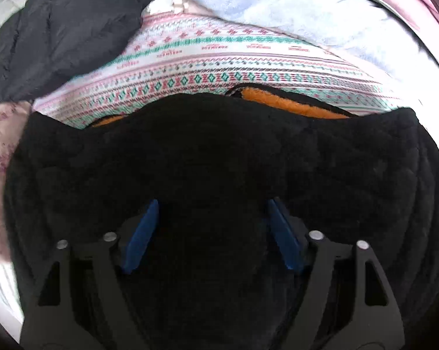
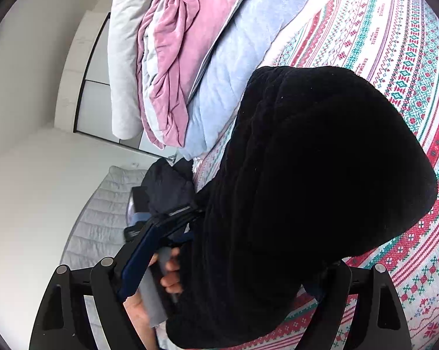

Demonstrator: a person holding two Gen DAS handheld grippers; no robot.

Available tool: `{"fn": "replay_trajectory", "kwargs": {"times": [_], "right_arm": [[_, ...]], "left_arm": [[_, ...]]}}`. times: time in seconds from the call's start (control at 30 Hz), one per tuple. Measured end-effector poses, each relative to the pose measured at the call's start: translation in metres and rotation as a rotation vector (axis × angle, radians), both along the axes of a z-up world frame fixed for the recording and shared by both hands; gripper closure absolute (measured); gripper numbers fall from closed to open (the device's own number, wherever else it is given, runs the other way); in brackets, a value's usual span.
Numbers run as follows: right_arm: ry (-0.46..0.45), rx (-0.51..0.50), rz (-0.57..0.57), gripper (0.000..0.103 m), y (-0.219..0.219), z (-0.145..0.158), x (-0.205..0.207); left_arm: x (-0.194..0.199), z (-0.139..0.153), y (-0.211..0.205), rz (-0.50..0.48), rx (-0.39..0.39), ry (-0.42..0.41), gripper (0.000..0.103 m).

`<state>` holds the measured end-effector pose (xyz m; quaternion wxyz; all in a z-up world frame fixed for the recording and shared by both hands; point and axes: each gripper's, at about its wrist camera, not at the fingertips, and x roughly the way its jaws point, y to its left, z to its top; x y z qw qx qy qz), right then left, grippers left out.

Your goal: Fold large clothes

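Observation:
A black fleece garment point(image 1: 219, 145) with orange lining point(image 1: 292, 102) lies bunched on the patterned bedspread point(image 1: 190, 67). In the left wrist view my left gripper point(image 1: 212, 201) points down over its middle. The jaws stand wide and both blue pads point(image 1: 142, 233) are bare, with the fleece underneath them. In the right wrist view the same garment point(image 2: 321, 160) fills the space between the jaws of my right gripper point(image 2: 242, 248). Its left blue pad point(image 2: 139, 259) stays apart from the cloth, and its right finger is mostly hidden behind the fleece. A hand point(image 2: 170, 274) grips a grey handle beside that pad.
A dark padded jacket point(image 1: 59, 29) lies at the far left of the bed. Folded light blue point(image 2: 234, 58) and pink point(image 2: 173, 43) blankets are piled along the bed's far side. A white quilted mattress edge point(image 2: 103, 213) and a white wall sit beyond.

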<state>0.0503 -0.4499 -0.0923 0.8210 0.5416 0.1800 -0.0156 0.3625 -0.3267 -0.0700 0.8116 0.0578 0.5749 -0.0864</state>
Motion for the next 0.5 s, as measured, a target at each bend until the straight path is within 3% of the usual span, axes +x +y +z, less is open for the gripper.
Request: {"fn": "replay_trajectory", "kwargs": {"times": [0.1,0.17,0.3,0.4,0.5], "right_arm": [[-0.018,-0.020,0.018,0.015,0.004,0.006,0.001],[-0.023,-0.040,0.035,0.015,0.008,0.010,0.003],[-0.019,-0.053,0.024,0.015,0.009,0.010,0.006],[-0.019,-0.049,0.022,0.015,0.008,0.010,0.004],[-0.016,-0.047,0.017,0.015,0.008,0.009,0.003]], "left_arm": [[0.008,-0.025,0.010,0.043,-0.069,0.010,0.019],[0.006,-0.029,0.007,0.041,-0.044,-0.021,0.019],[0.010,-0.028,0.006,0.054,-0.050,-0.008,0.019],[0.010,-0.023,0.009,0.041,-0.064,-0.017,0.020],[0.003,0.004,0.024,0.049,-0.130,-0.024,0.023]]}}
